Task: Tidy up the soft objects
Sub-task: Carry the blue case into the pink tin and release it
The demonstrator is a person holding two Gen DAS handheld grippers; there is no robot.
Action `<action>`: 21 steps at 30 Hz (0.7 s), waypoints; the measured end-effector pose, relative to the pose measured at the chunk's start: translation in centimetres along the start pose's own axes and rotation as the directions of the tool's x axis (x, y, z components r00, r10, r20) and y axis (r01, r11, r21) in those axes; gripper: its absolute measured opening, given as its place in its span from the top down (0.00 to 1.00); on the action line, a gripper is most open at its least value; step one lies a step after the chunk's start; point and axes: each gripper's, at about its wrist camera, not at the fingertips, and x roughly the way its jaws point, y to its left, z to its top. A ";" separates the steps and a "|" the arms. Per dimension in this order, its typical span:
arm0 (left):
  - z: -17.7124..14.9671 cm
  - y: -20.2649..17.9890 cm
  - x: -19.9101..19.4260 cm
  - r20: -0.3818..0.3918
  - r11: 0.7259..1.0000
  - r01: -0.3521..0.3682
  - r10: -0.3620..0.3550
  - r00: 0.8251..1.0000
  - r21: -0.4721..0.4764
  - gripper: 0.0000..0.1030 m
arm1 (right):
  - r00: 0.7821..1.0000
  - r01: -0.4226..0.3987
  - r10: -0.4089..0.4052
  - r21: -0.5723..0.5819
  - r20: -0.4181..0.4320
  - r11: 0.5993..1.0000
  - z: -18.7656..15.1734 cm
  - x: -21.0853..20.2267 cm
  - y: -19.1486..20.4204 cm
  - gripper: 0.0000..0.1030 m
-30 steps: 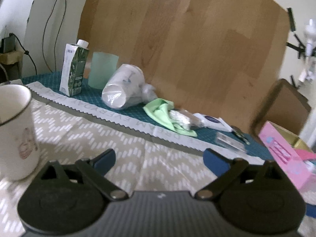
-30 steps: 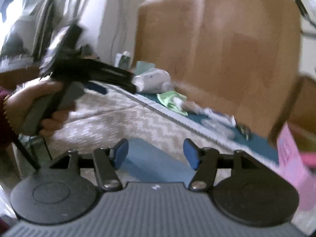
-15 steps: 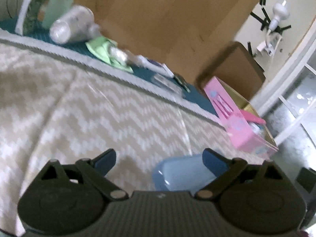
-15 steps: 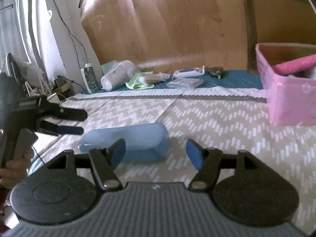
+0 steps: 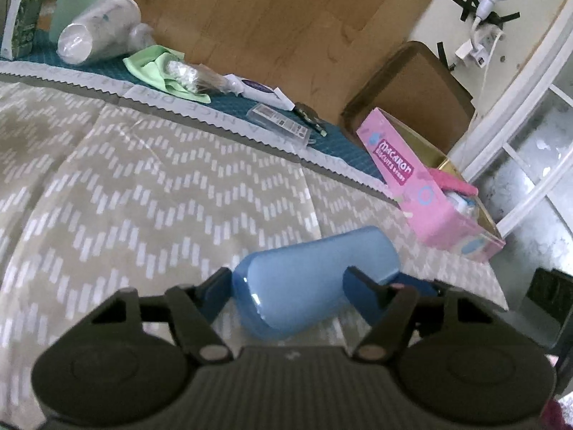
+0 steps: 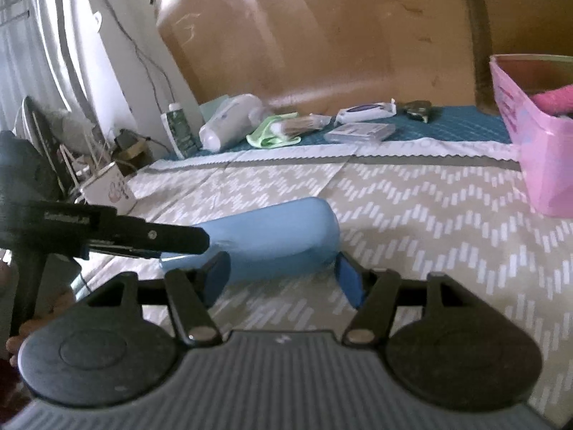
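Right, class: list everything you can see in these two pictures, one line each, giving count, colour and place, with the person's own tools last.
Case: one, light blue, lying on the cloth, between both tools.
Cloth: one, beige with white zigzag, covering the table.
Box: one, pink, far right edge, open, something pink inside.
Carton: one, green and white, back left.
Rag: one, light green, back row.
Mug: one, white, left edge.
Board: one, brown wood, leaning behind.
Left tool: black with blue pads, open around the case's near end.
Right tool: same, open, at the case.
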 end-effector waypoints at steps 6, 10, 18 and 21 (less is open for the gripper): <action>0.6 -0.9 0.7 0.001 0.999 0.004 -0.004 1.000 0.046 0.32 | 1.000 0.024 -0.025 -0.063 -0.013 0.998 -0.4 -1.3 0.7 0.33; 0.6 -0.6 1.3 -0.015 0.999 0.008 -0.007 1.000 0.040 0.31 | 0.998 0.042 -0.048 -0.129 -0.045 0.991 -1.3 -1.8 1.0 0.34; 0.3 -0.6 1.4 -0.025 0.998 0.028 -0.027 0.999 0.059 0.29 | 0.991 0.091 -0.113 -0.261 -0.071 0.961 -0.3 -0.6 0.8 0.24; 0.4 -1.7 1.4 -0.009 0.995 0.000 0.001 1.000 0.096 0.29 | 0.992 0.072 -0.097 -0.272 -0.081 0.960 -0.3 0.4 1.6 0.26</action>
